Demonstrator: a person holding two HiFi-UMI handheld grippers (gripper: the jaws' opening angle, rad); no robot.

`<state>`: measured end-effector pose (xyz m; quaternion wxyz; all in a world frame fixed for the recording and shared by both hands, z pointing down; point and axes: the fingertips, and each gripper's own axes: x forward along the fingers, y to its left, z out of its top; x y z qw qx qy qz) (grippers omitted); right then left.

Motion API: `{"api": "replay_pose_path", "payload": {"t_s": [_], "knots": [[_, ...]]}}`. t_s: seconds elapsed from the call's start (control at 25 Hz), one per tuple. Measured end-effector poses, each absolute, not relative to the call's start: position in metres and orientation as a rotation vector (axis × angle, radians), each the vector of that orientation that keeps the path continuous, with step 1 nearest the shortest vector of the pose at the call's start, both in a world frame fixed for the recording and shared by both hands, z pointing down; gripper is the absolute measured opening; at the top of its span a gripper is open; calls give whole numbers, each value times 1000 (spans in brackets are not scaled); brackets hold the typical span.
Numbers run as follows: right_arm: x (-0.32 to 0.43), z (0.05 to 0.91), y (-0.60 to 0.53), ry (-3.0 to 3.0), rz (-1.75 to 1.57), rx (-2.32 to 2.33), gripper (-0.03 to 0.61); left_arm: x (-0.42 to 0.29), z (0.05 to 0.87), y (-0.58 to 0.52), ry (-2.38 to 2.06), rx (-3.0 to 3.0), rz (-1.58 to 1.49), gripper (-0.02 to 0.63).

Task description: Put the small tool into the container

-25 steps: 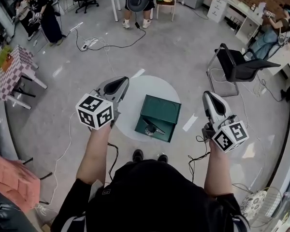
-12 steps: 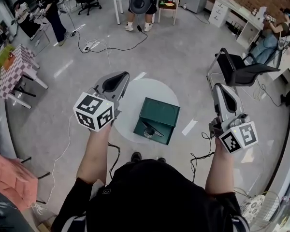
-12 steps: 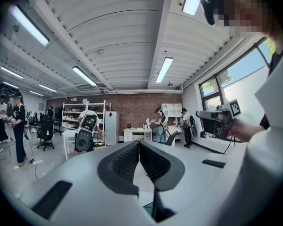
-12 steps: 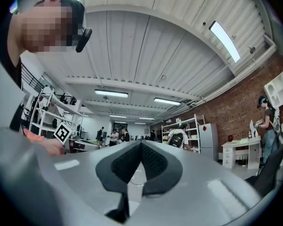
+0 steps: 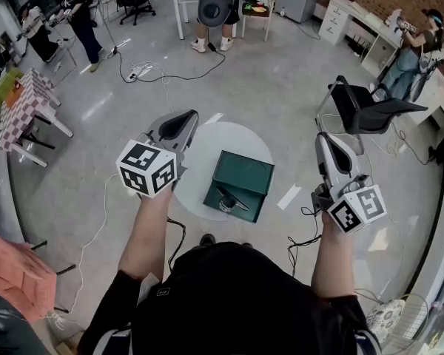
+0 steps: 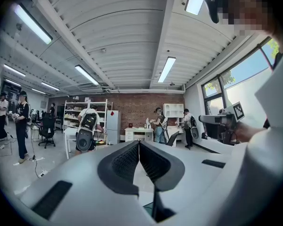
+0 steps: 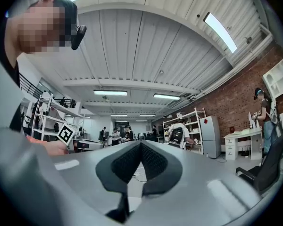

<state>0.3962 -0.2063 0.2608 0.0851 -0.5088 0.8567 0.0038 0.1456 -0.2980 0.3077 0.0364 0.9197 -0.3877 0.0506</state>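
Apparently the job is done or nearly so: the small dark tool [image 5: 233, 197] lies in the open green box [image 5: 246, 168] on the round table [image 5: 226, 133], between the left tongs [image 5: 183, 122] and the right tongs [image 5: 326, 142], both closed on nothing.

small tool [image 5: 230, 197]: detail too small to tell

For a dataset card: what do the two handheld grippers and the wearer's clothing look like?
Both the left gripper and right gripper have light-grey shells with black textured pads. Each carries a white cube printed with black square markers. The person wears a black short-sleeved top.
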Motion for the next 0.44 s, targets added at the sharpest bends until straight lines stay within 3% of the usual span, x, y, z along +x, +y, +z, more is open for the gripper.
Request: {"api": "replay_pose_path", "payload": {"t_s": [0.44], "knots": [[398,261,-198,2542,13,-1524,8,152,304,-288,-1184,2836,152,10]]}}
